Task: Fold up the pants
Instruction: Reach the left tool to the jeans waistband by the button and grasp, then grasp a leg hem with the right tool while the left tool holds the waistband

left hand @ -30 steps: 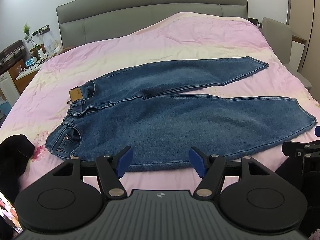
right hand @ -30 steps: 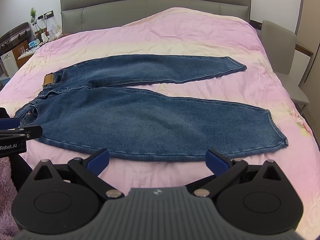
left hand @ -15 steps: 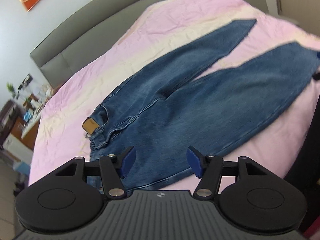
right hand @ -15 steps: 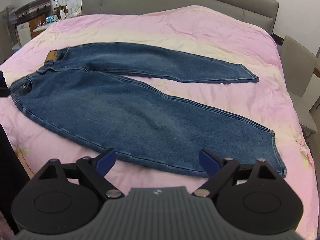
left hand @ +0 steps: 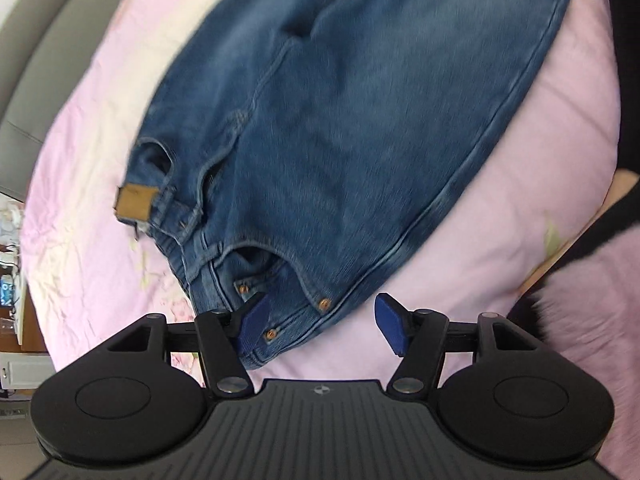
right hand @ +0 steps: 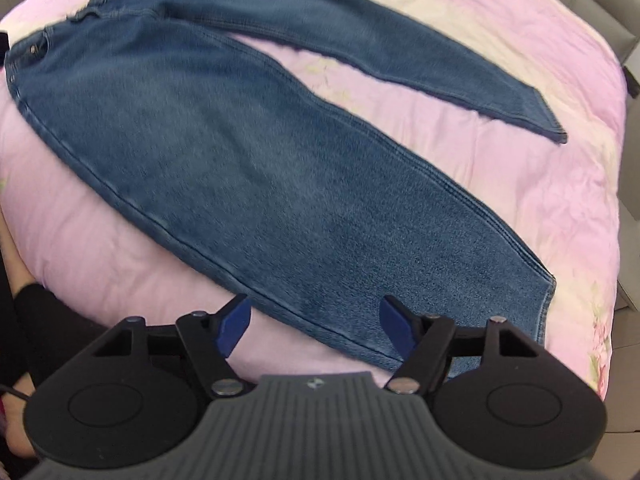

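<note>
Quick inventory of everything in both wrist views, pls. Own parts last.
jeans: 1, blue denim, flat on the bed, legs spread apart
leather patch: 1, tan, on the jeans' waistband
bedspread: 1, pink and cream, under the jeans
headboard: 1, grey, far end of the bed
left gripper: 1, black with blue pads, opening, over the waistband corner, not gripping
right gripper: 1, black with blue pads, closing, over the near leg's edge, not gripping
sleeve: black, right edge of left view
</note>
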`<action>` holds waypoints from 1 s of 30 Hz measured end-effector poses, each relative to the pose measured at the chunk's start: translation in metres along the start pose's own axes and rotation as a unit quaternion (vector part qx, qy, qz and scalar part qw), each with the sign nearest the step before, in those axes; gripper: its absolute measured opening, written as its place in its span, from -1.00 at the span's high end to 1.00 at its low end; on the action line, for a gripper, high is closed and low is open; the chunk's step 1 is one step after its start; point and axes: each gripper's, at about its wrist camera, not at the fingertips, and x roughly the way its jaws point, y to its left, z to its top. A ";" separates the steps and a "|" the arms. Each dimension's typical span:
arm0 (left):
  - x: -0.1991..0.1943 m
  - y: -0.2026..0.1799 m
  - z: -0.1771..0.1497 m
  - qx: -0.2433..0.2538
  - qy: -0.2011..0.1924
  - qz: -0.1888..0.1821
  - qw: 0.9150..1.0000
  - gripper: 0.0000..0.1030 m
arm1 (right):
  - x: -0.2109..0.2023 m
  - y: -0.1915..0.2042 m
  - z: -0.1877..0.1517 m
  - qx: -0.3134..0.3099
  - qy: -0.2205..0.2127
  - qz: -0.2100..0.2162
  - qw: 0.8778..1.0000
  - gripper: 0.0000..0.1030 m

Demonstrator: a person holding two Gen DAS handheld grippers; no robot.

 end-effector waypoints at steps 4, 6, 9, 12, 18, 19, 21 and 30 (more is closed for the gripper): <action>0.036 0.012 -0.003 0.035 0.049 -0.031 0.998 -0.40 | 0.024 -0.005 0.008 -0.029 0.042 0.014 0.999 -0.34; 0.053 0.013 -0.004 0.049 0.062 -0.043 0.996 -0.41 | 0.034 -0.005 0.009 -0.041 0.059 0.023 0.997 -0.35; 0.076 0.007 -0.006 0.079 0.075 -0.034 0.993 -0.43 | 0.045 -0.003 0.008 -0.043 0.083 0.027 0.995 -0.36; 0.087 0.002 -0.007 0.093 0.069 -0.018 0.993 -0.51 | 0.055 -0.007 0.005 -0.043 0.102 0.029 0.993 -0.35; 0.097 -0.018 -0.010 0.123 0.062 0.031 0.990 -0.59 | 0.054 -0.019 -0.004 -0.031 0.113 0.012 0.993 -0.38; 0.097 -0.022 -0.011 0.131 0.062 0.041 0.989 -0.55 | 0.053 -0.022 -0.005 -0.030 0.112 0.011 0.993 -0.38; 0.097 -0.029 -0.009 0.140 0.060 0.055 0.987 -0.32 | 0.053 -0.027 -0.007 -0.032 0.117 0.005 0.993 -0.38; 0.067 -0.015 0.013 -0.036 0.034 0.094 0.994 0.38 | 0.061 -0.043 -0.014 -0.028 0.137 0.028 0.990 -0.38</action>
